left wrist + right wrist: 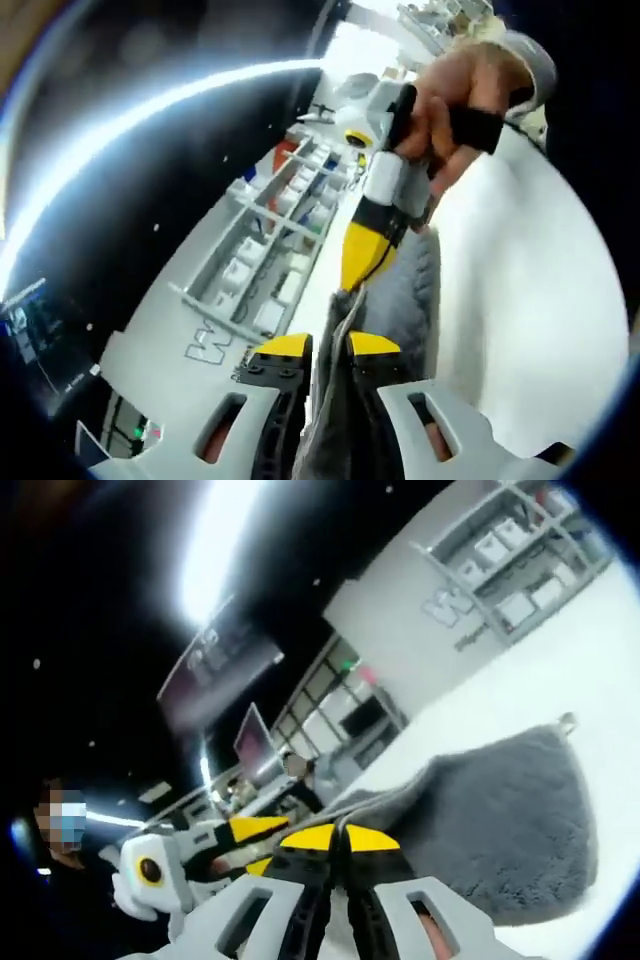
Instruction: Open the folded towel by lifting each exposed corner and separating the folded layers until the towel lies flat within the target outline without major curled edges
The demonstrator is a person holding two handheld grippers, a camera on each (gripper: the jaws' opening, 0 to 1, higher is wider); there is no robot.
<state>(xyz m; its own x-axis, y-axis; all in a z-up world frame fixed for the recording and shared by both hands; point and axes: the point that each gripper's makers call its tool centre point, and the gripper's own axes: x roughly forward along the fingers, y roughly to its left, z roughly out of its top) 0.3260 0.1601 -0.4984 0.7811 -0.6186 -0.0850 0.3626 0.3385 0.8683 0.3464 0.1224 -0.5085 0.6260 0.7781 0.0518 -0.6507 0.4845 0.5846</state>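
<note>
writing: large pale letters on the grey wall (440,630) under the shelf rack (520,550), starts with "w", rest too blurred to read; same lettering seen in the left gripper view, not legible.

left gripper (330,347), yellow-tipped jaws closed tight, pinching a fold of the grey towel (395,300) that runs down between the jaws. towel hangs lifted over the white table (530,290).

right gripper (372,240) enters the left gripper view from above, yellow tip clamped on the same towel edge, held by a person's hand (455,110) wrapped around the handle, pointing down at the towel.

right gripper view: own jaws (338,837) closed on the towel's near edge, fluffy grey towel (500,820) spreads to the right over the white table (600,680), small hang loop at its far corner. left gripper (250,832) sits just beside, at left.
</note>
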